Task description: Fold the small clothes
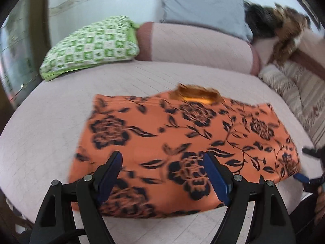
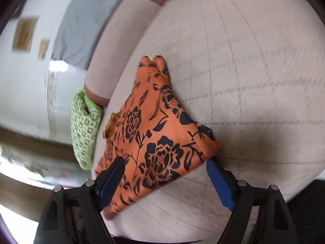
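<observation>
An orange garment with a black flower print [image 1: 182, 142] lies spread flat on a pale pink quilted bed, its brown-edged neckline [image 1: 195, 93] at the far side. My left gripper [image 1: 162, 158] hovers open over the garment's near edge, nothing between its blue pads. At the right edge of the left wrist view, part of the other gripper shows beside the cloth's right corner. In the right wrist view the same garment [image 2: 154, 134] runs tilted across the bed, and my right gripper [image 2: 165, 165] stands open over its near corner, not clamped on it.
A green-and-white checked pillow [image 1: 91, 46] and a pink bolster [image 1: 195, 44] lie at the head of the bed [image 1: 44, 126], with a grey cushion [image 1: 203, 8] behind. A striped blanket [image 1: 298, 93] and a dark furry shape [image 1: 276, 24] sit at the right.
</observation>
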Demonstrator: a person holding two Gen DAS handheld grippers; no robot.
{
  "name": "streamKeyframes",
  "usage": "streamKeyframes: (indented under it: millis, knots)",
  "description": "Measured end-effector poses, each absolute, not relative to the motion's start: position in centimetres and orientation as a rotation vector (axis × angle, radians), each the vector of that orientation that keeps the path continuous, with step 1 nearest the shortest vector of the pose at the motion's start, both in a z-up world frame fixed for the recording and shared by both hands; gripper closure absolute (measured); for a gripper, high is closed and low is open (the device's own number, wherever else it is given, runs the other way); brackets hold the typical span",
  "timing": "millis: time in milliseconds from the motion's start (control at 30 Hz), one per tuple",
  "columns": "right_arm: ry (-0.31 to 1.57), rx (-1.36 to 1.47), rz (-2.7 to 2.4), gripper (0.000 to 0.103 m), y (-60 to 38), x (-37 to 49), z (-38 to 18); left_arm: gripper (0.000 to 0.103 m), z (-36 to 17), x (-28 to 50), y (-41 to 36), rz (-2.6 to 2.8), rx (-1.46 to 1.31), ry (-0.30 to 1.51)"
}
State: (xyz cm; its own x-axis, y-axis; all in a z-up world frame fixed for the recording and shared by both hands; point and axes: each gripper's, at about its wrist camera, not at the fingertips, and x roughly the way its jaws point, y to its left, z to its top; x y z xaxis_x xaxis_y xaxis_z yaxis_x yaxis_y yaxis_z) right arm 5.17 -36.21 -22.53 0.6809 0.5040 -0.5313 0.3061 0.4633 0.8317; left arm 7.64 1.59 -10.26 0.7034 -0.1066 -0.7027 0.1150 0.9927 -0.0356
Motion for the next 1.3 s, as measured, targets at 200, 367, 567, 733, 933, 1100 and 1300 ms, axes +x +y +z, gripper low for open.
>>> streamKeyframes:
  millis: [200,367,567,733,933,1100,1300]
  knots:
    - [0.828,1.202,0.098,0.093,-36.5,7.3,-23.0,0.021,-12.4,9.8,0.5,-0.106,0.013,0.868]
    - [0.79,0.943,0.053,0.093,-34.7,6.7,-19.0,0.021,-10.3,9.2,0.4,-0.113,0.031,0.749]
    - [0.933,0.911,0.022,0.067,-34.5,7.5,-21.6,0.019,-14.2,10.8,-0.3,-0.101,0.122,0.874]
    - [0.848,0.71,-0.036,0.041,-36.0,7.7,-16.8,0.017,-14.4,10.9,0.2,-0.115,0.093,0.86]
    - [0.863,0.676,0.088,0.041,-38.0,16.9,-16.9,0.015,-14.5,11.1,0.1,-0.119,0.096,0.85]
    - [0.991,0.62,0.142,0.067,-37.3,24.6,-19.9,0.014,-14.5,11.4,0.1,-0.121,0.098,0.845]
    - [0.896,0.423,0.095,0.094,-34.2,24.1,-16.2,0.013,-14.5,11.5,0.0,-0.118,0.089,0.841]
